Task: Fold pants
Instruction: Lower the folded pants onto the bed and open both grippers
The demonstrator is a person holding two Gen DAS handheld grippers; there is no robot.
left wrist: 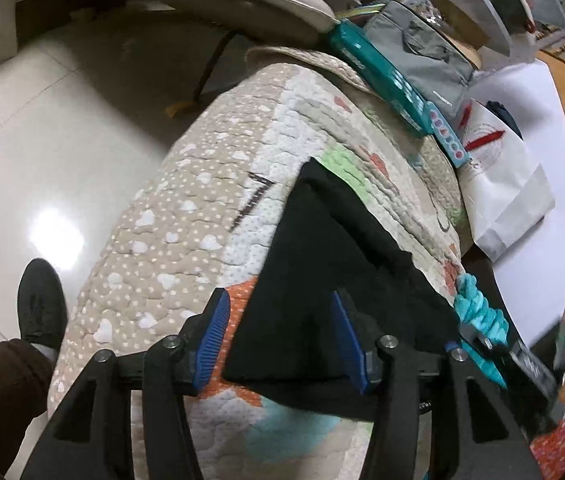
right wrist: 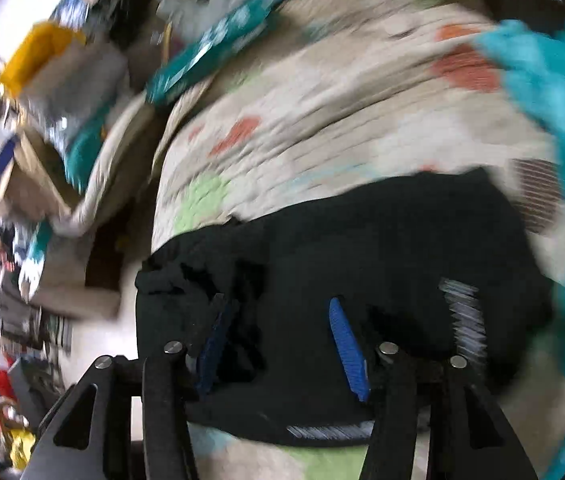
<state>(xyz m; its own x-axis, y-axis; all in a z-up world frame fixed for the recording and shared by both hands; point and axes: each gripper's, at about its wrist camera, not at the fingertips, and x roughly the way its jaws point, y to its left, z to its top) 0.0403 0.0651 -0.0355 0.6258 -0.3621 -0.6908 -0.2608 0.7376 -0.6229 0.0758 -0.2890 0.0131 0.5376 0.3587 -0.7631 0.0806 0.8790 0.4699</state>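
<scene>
Black cloth, the pants (left wrist: 322, 272), lies on a quilted patchwork mat (left wrist: 186, 240) in beige, white, orange and pale green; in the left wrist view it shows as a flat dark wedge with straight edges, seemingly folded at least once, though how many layers lie there cannot be told. The left gripper (left wrist: 280, 340) hangs over its near edge with its blue-padded fingers (left wrist: 212, 340) spread apart, one over the mat and one over the cloth, holding nothing; the right gripper (right wrist: 282, 348) sits above a bunched, rumpled part of the pants (right wrist: 362, 248), its fingers likewise apart, and heavy blur in that view hides whether they touch the fabric. A turquoise fuzzy cloth (left wrist: 478, 312) lies just beside the pants at the mat's edge; a teal box (left wrist: 378, 76), a grey bag (left wrist: 422, 44) and a white paper bag (left wrist: 498, 184) crowd the far side. The likely risks: a pinch that catches only the top layer and so drags the fold askew; a grab that snags the turquoise cloth; or the rumpled end being folded in with its wrinkles.
</scene>
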